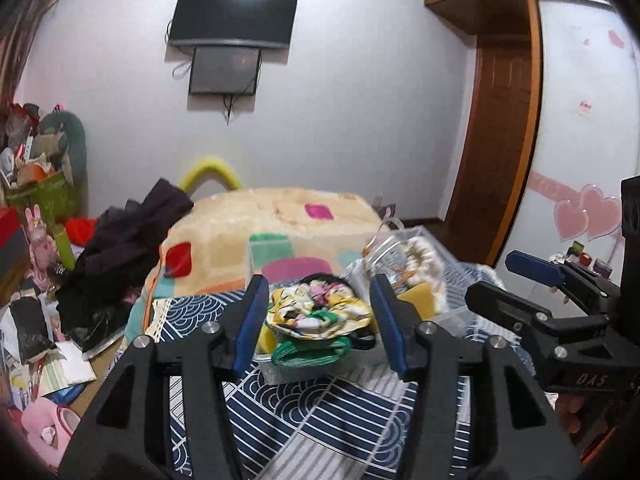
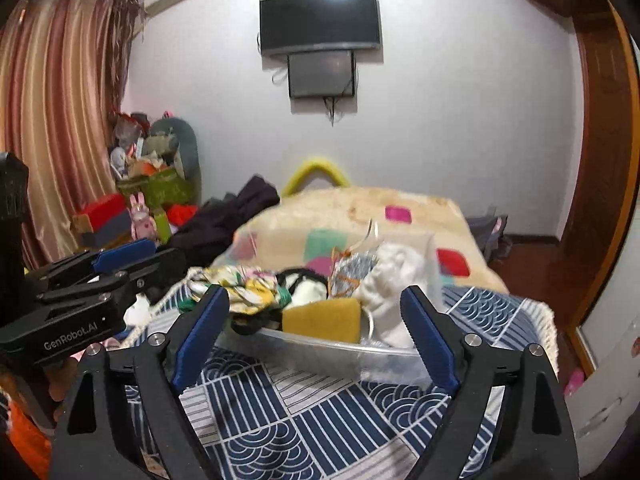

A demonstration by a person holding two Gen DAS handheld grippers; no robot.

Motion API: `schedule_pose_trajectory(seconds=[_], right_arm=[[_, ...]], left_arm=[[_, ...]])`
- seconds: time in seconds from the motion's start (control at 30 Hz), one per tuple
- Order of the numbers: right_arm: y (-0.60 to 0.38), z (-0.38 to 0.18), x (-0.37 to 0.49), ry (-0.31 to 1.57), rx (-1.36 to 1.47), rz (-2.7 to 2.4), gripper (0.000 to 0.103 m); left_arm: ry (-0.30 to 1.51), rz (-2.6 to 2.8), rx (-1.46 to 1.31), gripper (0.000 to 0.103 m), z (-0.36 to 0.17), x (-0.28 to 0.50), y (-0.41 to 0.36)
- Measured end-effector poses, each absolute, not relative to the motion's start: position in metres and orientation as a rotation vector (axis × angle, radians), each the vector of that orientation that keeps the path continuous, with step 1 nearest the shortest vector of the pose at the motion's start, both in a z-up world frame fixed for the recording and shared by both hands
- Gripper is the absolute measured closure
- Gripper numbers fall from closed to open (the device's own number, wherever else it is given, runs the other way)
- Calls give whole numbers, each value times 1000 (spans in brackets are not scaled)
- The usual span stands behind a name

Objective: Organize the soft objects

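Clear plastic bin (image 2: 340, 346) of soft things sits on the bed (image 2: 280, 412); dark clothes (image 1: 132, 236) at ten o'clock. Left hand-held gripper (image 1: 318, 320) and right hand-held gripper (image 2: 316, 336) both gape, empty.

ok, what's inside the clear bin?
Clear bin holds floral cloth, a yellow sponge, green cord and white knit. Anything under them is hidden.

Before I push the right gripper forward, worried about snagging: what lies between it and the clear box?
Only bare patterned blanket lies between the open right gripper and the clear box, as the right wrist view shows.
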State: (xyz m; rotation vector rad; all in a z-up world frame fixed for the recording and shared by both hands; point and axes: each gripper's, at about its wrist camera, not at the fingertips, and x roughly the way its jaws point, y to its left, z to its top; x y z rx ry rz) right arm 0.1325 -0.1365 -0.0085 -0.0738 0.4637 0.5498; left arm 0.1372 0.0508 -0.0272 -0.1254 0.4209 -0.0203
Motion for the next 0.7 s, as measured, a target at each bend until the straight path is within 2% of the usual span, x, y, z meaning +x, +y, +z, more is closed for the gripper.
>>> schedule_pose_trajectory(seconds=[0.13,0.3,0.37,0.57,0.7], right_arm=[[-146,7,117,405,-49,550,12],[-164,26,96,320,-4,535,0],[-168,31,89,299,2,528,0],[-173,36,72,258,2,507,0],[-174,33,66,253,-4,502,0]], left_arm=[[372,-29,-118,41,-11,114,44],[308,-16,-92,28,4,83,34],[288,-21,-89,25,9,73,31],[235,-17,-80,8,19,49,24],[216,-11,-70,4,21,39,20]])
